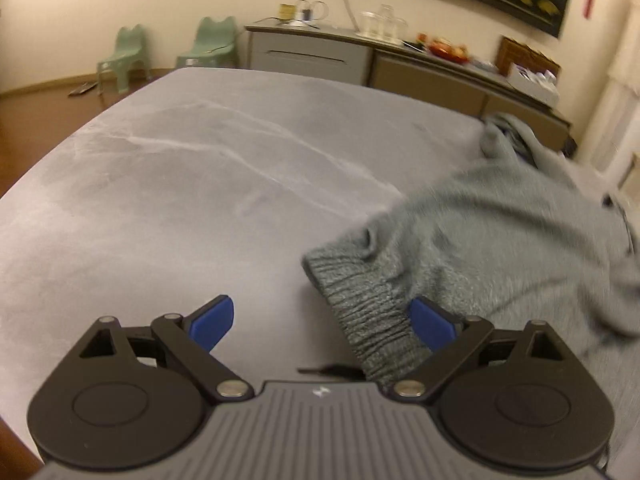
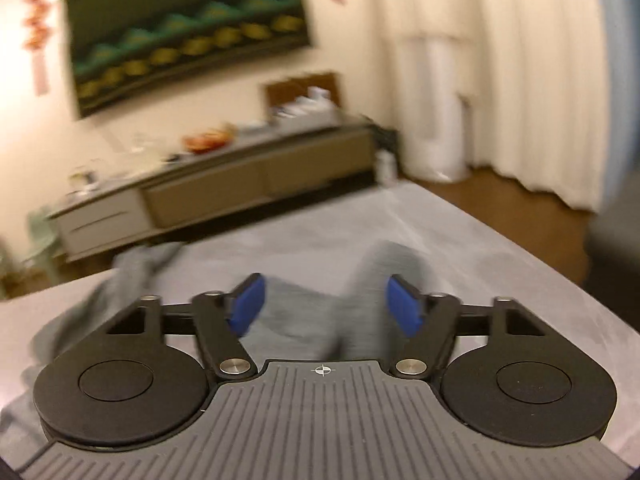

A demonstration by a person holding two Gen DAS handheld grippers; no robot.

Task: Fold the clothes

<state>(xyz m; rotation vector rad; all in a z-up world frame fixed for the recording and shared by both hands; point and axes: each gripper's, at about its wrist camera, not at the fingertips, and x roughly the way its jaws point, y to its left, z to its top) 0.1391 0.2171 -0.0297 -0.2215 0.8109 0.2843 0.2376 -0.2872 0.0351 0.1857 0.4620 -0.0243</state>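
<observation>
The grey sweater lies on the bed toward its right side, and its ribbed hem sits just inside the right jaw of the left gripper, whose jaws stand wide and press on nothing. From this hem the long axis runs away toward the far right corner of the bed. The right gripper also has its jaws wide, with blurred grey cloth lying between and below them, not gripped.

Grey knit sweater crumpled on grey bed, ribbed hem nearest, sleeve trailing behind.
</observation>
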